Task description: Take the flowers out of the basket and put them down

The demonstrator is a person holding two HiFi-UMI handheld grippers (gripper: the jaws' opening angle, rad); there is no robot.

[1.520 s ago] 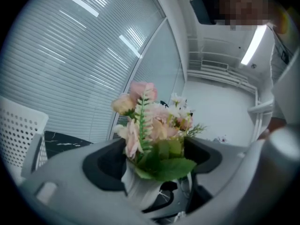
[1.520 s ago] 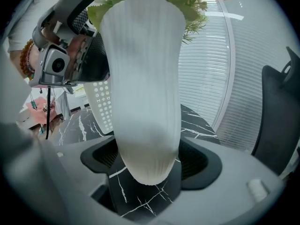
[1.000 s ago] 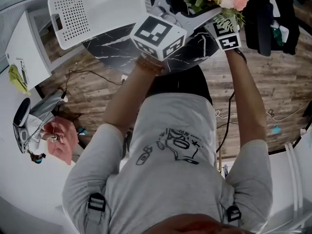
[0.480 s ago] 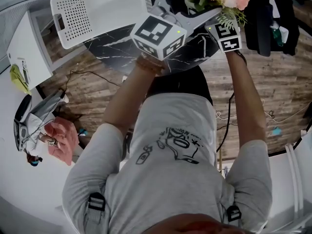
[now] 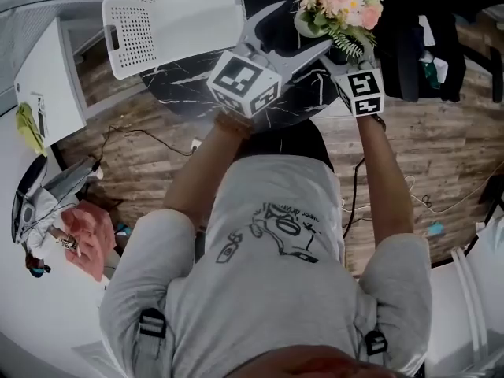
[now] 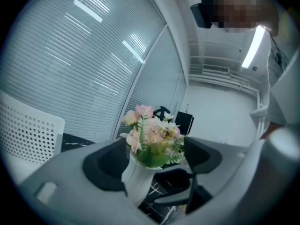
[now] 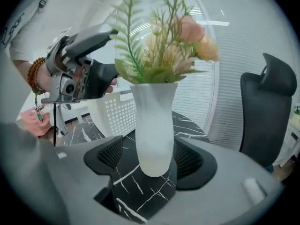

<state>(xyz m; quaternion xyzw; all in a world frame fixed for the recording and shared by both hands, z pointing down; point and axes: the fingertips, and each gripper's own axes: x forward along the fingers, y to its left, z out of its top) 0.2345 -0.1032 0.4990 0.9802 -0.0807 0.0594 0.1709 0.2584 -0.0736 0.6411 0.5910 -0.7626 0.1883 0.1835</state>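
Black marble table [image 5: 185,85] below us, bare between the white basket [image 5: 169,18] on its left and the black chair [image 7: 267,111] off to the right, so there's open room. The left gripper [image 6: 154,163] gapes wide, gripping nothing, though the vase shows between its jaws. The right gripper [image 7: 149,146] has just been closing. We see it clamped on the white vase [image 7: 152,125], lifted clear of the tabletop and outside the basket, flowers [image 5: 339,2] upright on top.

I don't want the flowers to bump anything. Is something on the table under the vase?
Nothing visible is. The table below the vase is bare black marble. The basket lies off to the left.
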